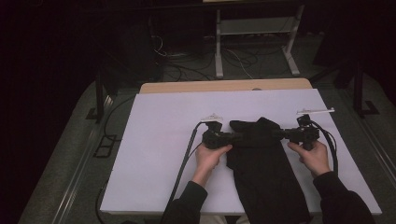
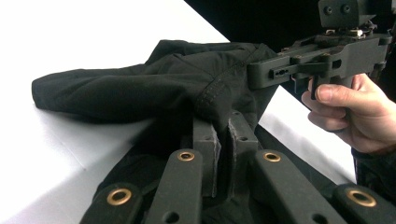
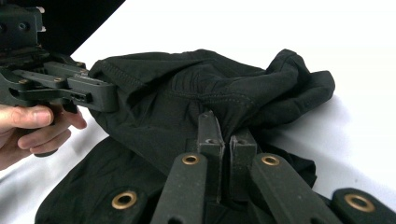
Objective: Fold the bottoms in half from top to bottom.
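A black garment [image 1: 261,163] lies down the middle of the white table [image 1: 159,140], its lower part hanging over the front edge. My left gripper [image 1: 239,136] is shut on the garment's left side, and the fabric [image 2: 154,79] bunches just beyond my jaws. My right gripper [image 1: 276,134] is shut on the right side, where folded cloth [image 3: 210,98] rises past the pads. The two grippers face each other, lifting the far part of the garment a little off the table. A hand holds each gripper.
A thin white strip [image 1: 316,111] lies near the table's right far corner, and a small pale scrap [image 1: 212,116] sits by the left gripper. Cables [image 1: 186,156] trail from both grippers toward the front. Metal stand legs [image 1: 218,46] and floor cables lie beyond the table.
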